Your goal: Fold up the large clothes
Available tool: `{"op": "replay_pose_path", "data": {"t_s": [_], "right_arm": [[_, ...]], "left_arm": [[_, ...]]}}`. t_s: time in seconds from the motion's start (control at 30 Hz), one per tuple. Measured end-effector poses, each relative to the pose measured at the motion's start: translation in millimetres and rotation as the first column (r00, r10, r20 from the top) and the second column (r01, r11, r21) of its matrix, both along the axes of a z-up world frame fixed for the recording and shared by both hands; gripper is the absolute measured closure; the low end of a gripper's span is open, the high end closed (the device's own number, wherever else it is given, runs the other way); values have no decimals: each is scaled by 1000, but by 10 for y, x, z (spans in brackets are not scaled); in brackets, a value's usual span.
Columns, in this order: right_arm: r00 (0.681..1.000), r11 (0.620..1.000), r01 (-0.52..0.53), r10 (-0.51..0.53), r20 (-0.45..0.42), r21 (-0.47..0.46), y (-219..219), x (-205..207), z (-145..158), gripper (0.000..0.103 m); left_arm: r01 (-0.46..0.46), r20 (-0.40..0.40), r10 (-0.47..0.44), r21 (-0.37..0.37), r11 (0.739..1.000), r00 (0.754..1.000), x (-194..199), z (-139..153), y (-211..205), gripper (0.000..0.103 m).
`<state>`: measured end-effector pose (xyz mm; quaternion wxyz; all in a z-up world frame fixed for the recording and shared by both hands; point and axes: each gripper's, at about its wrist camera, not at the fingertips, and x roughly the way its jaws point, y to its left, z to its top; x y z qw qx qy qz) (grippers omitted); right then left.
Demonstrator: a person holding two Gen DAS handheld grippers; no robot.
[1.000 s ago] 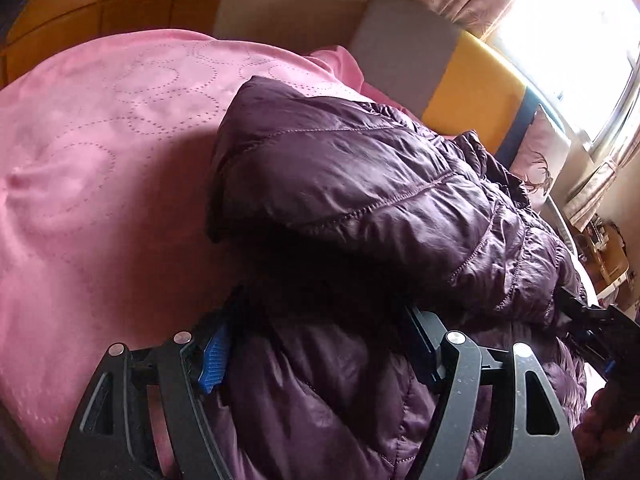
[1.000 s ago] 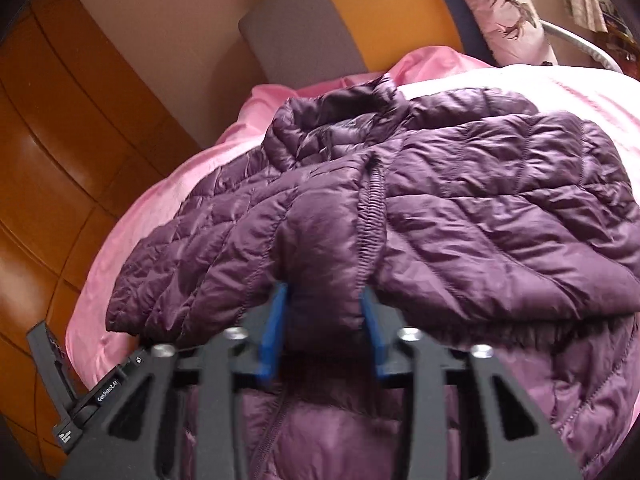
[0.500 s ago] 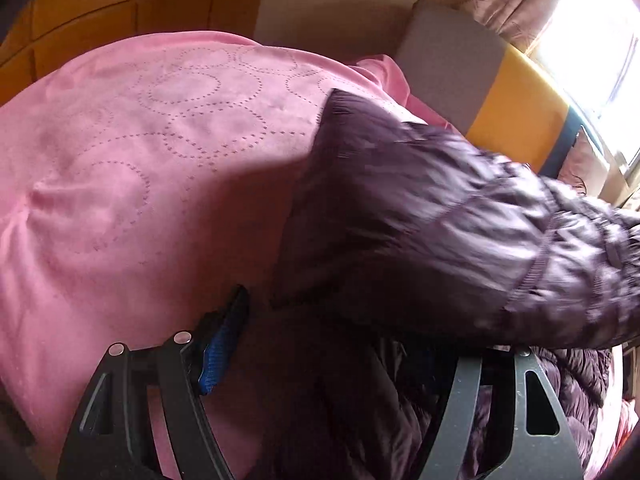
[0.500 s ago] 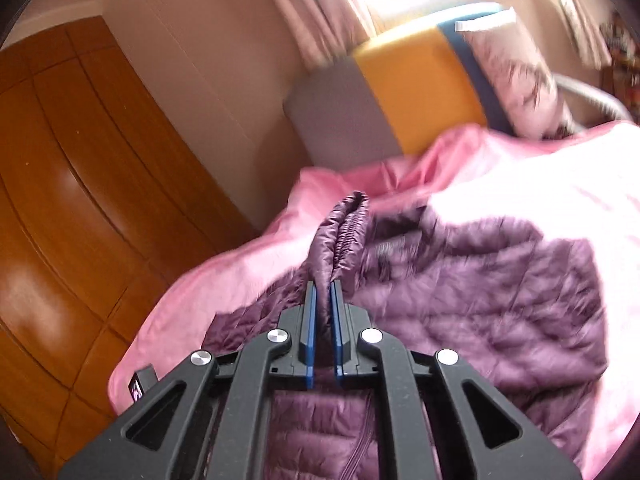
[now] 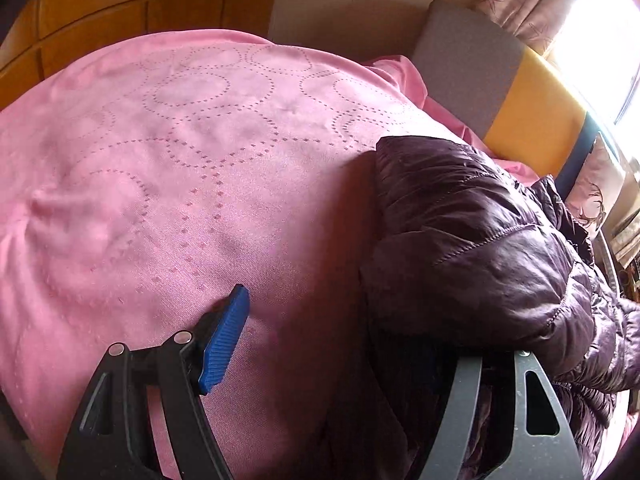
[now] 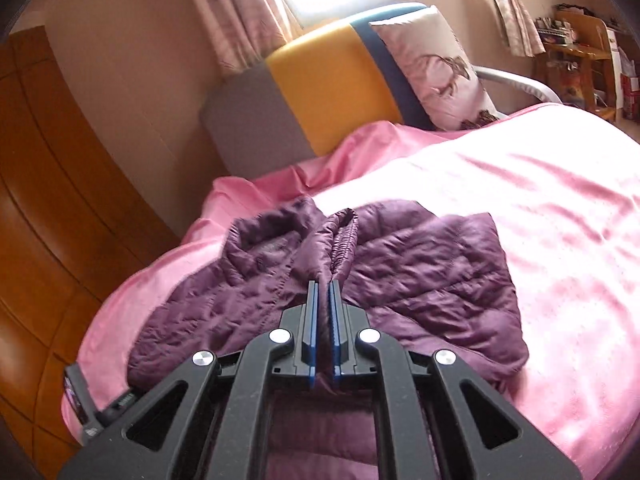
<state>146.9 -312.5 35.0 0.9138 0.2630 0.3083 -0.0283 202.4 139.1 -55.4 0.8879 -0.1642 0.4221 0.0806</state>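
Right wrist view: I see the bed with its pink cover filling the field ahead of the fingers. The purple quilted jacket lies on it directly ahead of and beneath the right gripper, spread flat on the cover. Beyond the jacket, a grey, yellow and blue headboard cushion stands upright, with a patterned pillow leaning against its right end. I read the right gripper's blue fingers as pressed together on a gathered fold of the jacket, which rises from between the tips with an elastic cuff at its top.

In the left wrist view, the jacket bulges over the right-hand finger of the left gripper and hides its tip. The left-hand blue finger stands clear over bare pink cover. I read this gripper as spread wide, with jacket fabric lying between the fingers on the right.
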Motion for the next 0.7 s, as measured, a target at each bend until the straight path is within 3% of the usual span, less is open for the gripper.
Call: {"op": "replay_pose_path", "data": {"t_s": [0.2,0.43,0.7], "right_arm": [[991,998,57,-53,-119,32,-250,46,-498,99],[985,999,38,-42,-165,-24,-283,80,-633,99],[994,994,26,-38,-104,-110,-228,11,-442,94]], "left_arm": [[13,-16,-12,42,999,1000,25,-28,-54,31],[50,-10,-50,59,997,999,-105,109,-59,31],[115,190,-127,74,991,974,-432,574,48,31]]}}
